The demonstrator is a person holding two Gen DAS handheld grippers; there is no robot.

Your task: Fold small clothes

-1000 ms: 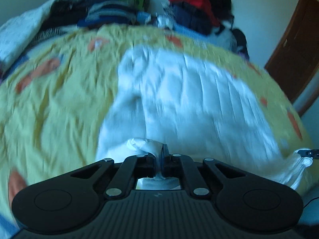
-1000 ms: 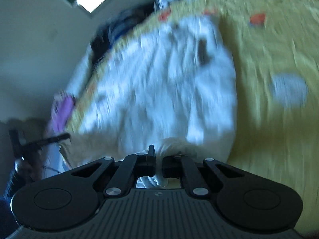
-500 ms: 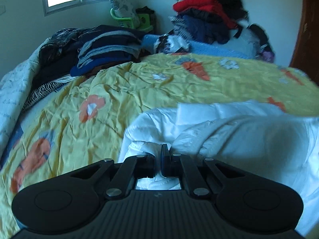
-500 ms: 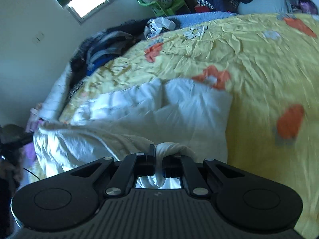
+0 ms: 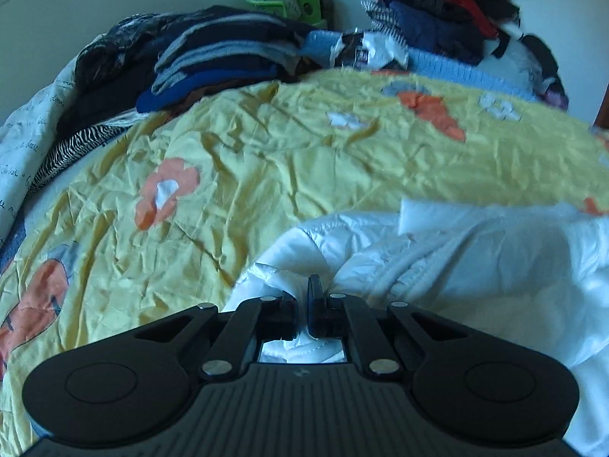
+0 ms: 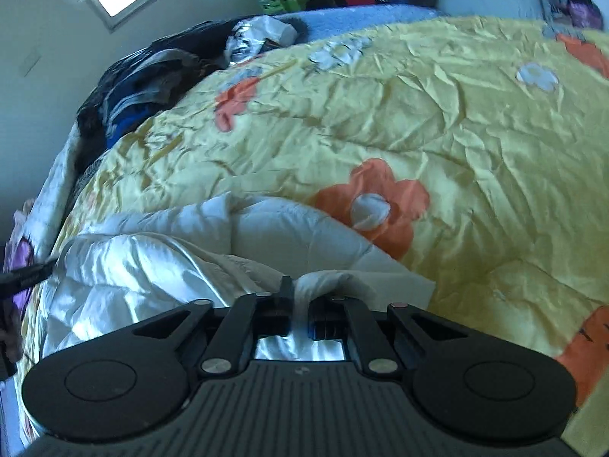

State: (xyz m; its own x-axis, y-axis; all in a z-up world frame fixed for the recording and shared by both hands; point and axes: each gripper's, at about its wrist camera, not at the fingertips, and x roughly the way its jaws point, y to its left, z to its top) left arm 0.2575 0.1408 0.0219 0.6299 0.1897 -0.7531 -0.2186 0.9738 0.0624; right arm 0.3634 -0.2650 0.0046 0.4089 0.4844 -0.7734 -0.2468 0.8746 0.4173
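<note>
a white garment (image 5: pixel 475 266) lies just ahead of the black left gripper (image 5: pixel 303 297); beyond it, a yellow bedspread (image 5: pixel 266 160) with orange flowers.

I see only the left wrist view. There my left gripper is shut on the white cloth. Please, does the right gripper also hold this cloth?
Observer: Yes. The right gripper has a bunch of the white garment between its fingers, though its jaws have just been opening a little.
Operator: Where does the cloth end on that side?
Observer: Its near corner lies flat on the yellow bedspread, just short of a large orange flower.
</note>
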